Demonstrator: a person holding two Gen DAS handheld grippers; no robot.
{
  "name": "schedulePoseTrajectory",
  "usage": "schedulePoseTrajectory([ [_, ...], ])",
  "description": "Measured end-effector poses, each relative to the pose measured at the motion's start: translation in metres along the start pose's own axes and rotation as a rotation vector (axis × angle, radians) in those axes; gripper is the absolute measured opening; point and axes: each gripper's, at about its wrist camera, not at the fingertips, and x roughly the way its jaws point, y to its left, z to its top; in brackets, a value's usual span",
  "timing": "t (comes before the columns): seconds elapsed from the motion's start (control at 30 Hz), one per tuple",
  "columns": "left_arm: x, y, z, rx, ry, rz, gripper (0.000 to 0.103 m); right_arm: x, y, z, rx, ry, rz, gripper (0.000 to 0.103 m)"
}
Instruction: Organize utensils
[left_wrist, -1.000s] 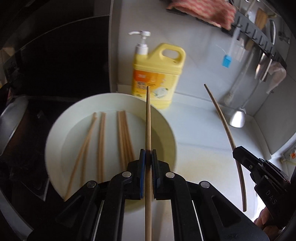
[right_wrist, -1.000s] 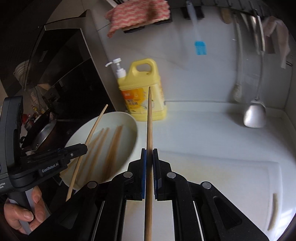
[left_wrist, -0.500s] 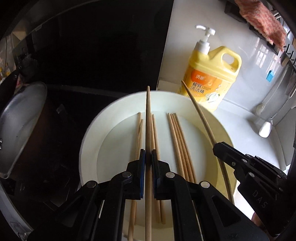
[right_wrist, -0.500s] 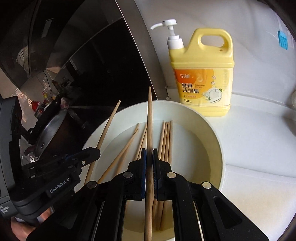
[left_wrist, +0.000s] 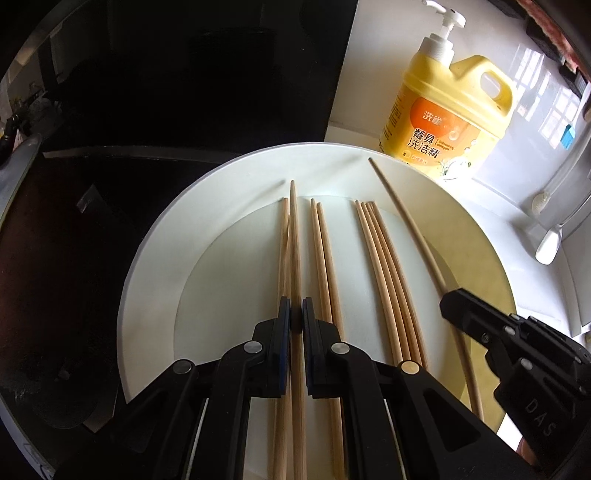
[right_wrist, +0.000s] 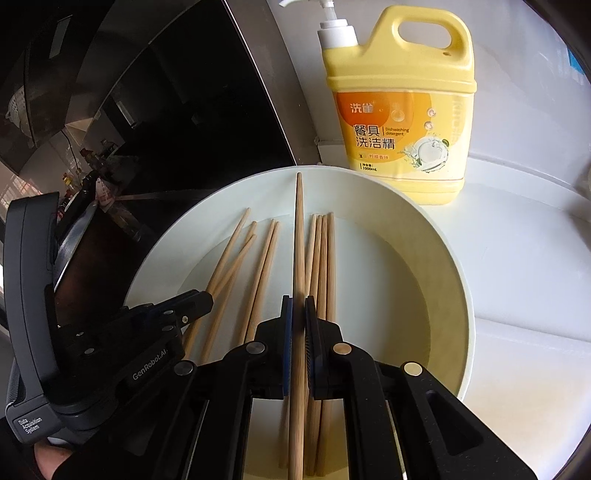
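A white worktop (right_wrist: 517, 258) carries a wide white plate (right_wrist: 454, 280), with a yellow dish-soap jug (right_wrist: 402, 110) just beyond the rim at one o'clock. A second ago both views showed the plate small and far off; now it fills them, so both hands have come in low over it.

On the plate lie loose chopsticks (left_wrist: 384, 266), roughly parallel, pointing to twelve o'clock.

The left hand-held gripper (left_wrist: 296, 317) is clamped shut on one chopstick (left_wrist: 294, 236), hanging over the plate's left side, above a chopstick already there. The right hand-held gripper (right_wrist: 298, 314) is likewise clamped on another chopstick (right_wrist: 299, 236), over the plate's middle, next to a group of four.

Judging by this, two more sticks are about to join the rest; neither is yet released.
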Motion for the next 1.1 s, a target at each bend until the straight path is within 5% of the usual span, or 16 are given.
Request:
schedulePoseTrajectory([
  [0.23,0.003,0.002,0.002,-0.017,0.012,-0.005,0.011,0.005,0.002,-0.002,-0.005,0.014,-0.012,0.007],
  [0.3,-0.003,0.007,0.001,-0.032,0.025,0.005,0.023,0.005,0.002,-0.002,-0.002,0.022,-0.026,0.01],
  [0.43,-0.023,0.015,-0.002,-0.056,-0.023,0.047,0.078,-0.007,-0.003,-0.003,0.019,-0.014,-0.047,0.026],
  [0.57,-0.039,0.021,-0.003,-0.077,-0.039,0.084,0.086,-0.019,-0.007,-0.005,0.035,-0.034,-0.057,0.038],
  [1.1,-0.052,0.03,-0.012,-0.107,0.02,0.134,0.09,-0.04,-0.004,-0.014,0.04,-0.029,-0.067,0.05],
])
